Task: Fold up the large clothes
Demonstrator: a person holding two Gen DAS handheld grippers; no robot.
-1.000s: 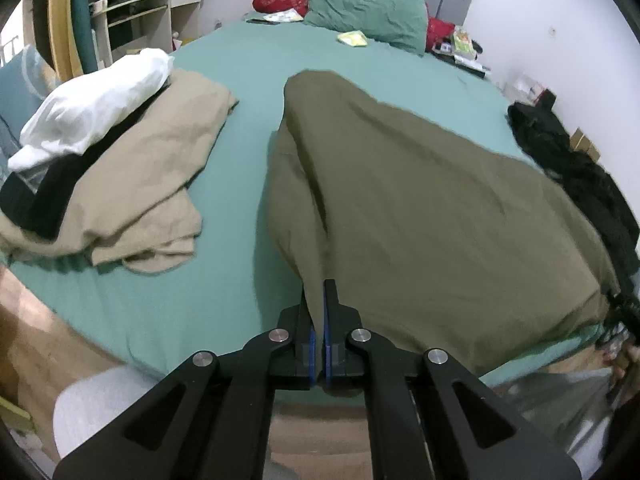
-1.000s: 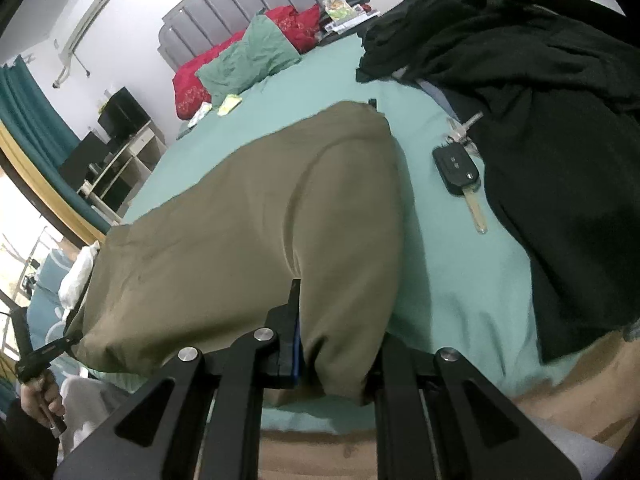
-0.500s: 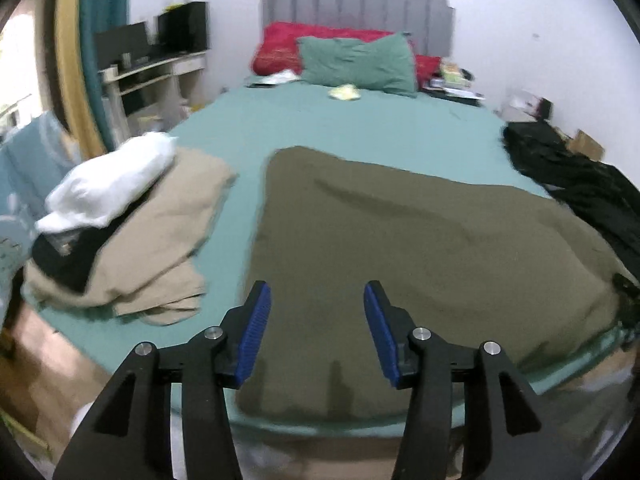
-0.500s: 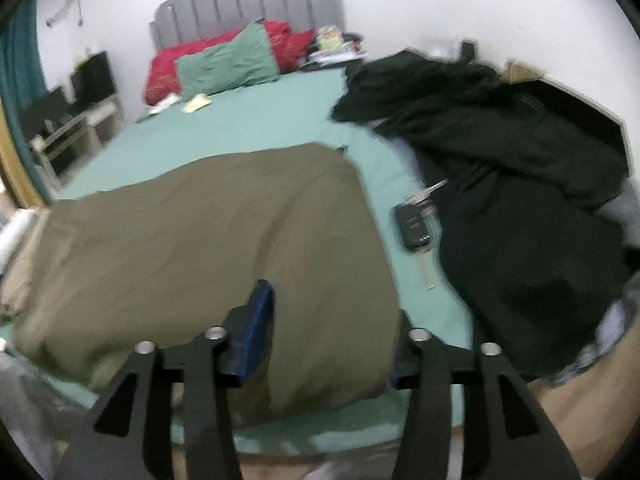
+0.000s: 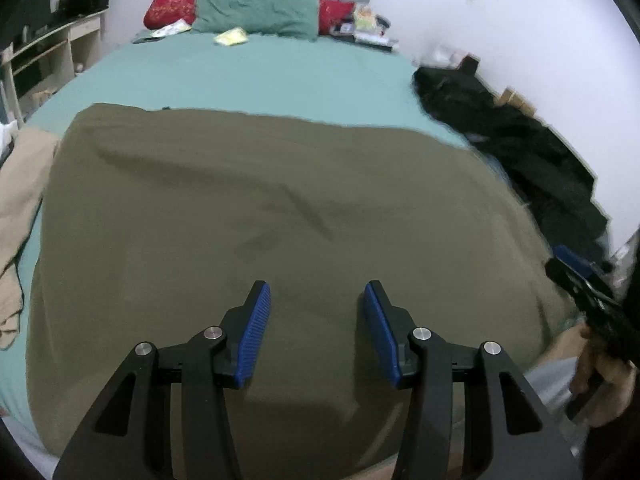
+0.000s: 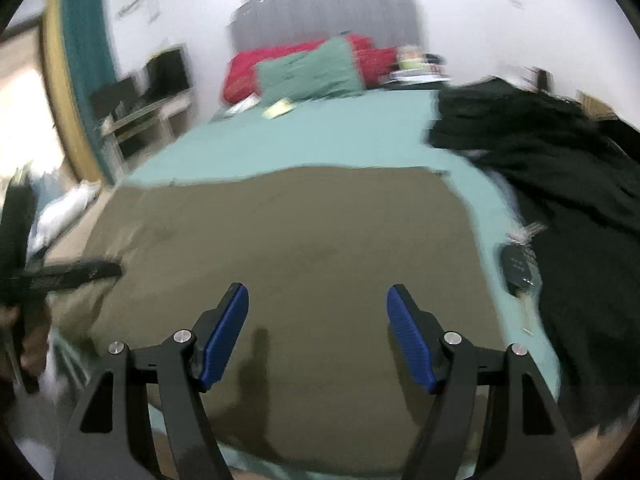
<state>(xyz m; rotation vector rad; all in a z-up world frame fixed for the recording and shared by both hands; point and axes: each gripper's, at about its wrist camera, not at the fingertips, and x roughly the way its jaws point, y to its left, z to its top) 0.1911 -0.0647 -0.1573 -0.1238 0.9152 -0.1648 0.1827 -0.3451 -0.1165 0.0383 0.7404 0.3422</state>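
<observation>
A large olive-green garment lies spread flat on the near part of the teal bed; it also fills the middle of the right wrist view. My left gripper is open and empty, above the garment's near edge. My right gripper is open and empty, above the same garment's near edge. In the left wrist view the right gripper shows at the far right, held in a hand. In the right wrist view the left gripper shows blurred at the left.
A heap of black clothes lies on the bed's right side, with a car key beside it. Beige clothes lie at the left. Green and red pillows rest against the grey headboard. A desk stands left of the bed.
Both grippers have let go of the olive garment and opened. It was pulled up into peaks at its near corners and now lies flat on the bed. Both cameras have lifted back.
</observation>
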